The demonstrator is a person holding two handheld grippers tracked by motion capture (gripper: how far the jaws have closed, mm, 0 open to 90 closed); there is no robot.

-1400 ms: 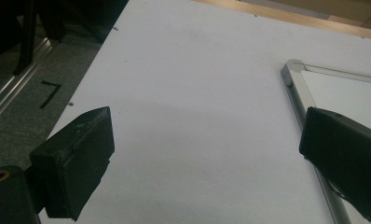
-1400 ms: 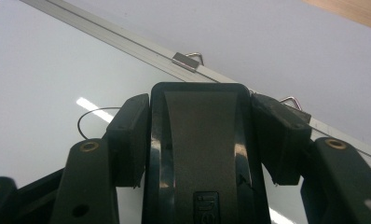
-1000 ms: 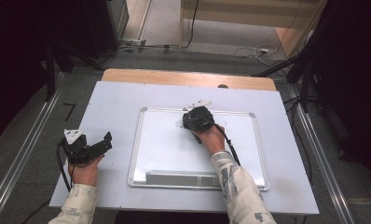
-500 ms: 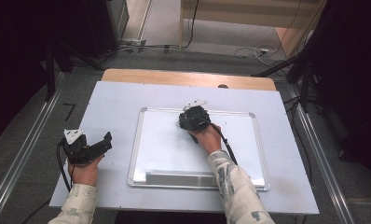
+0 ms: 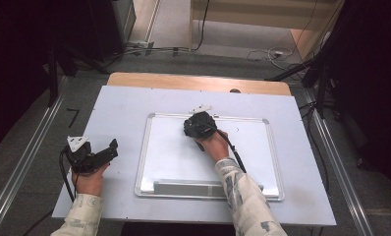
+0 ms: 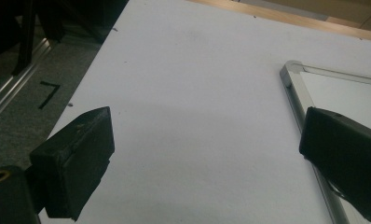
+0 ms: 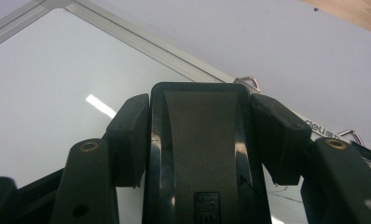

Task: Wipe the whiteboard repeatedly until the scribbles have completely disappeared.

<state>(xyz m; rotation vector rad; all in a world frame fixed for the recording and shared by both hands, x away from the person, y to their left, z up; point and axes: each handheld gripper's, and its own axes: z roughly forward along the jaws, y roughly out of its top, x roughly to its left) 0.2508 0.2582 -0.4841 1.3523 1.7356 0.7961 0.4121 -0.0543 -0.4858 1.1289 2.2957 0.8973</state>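
Right gripper (image 5: 199,125) sits over the top edge of the whiteboard (image 5: 174,152), near the middle of that edge, and it has an eraser (image 7: 200,140) clamped between its jaws. In the right gripper view the black eraser stands upright between the two pads, both pressed flat against its sides, its dark grey face towards the camera and its top end over the board's glossy white surface, just short of the metal frame. A small metal clip (image 7: 250,82) pokes out on the table (image 5: 120,108) just past the frame, beyond the eraser's top. From above, the hand covers the grip, so whether the eraser touches the board I cannot tell.

Left gripper (image 5: 93,155) is well apart from all that, low over bare table to the left of the board. Its jaws stand wide open with nothing between them: in the left gripper view only pale tabletop shows between the pads, with the board's corner by the far one.

A long grey tray (image 5: 183,188) lies along the board's near edge.
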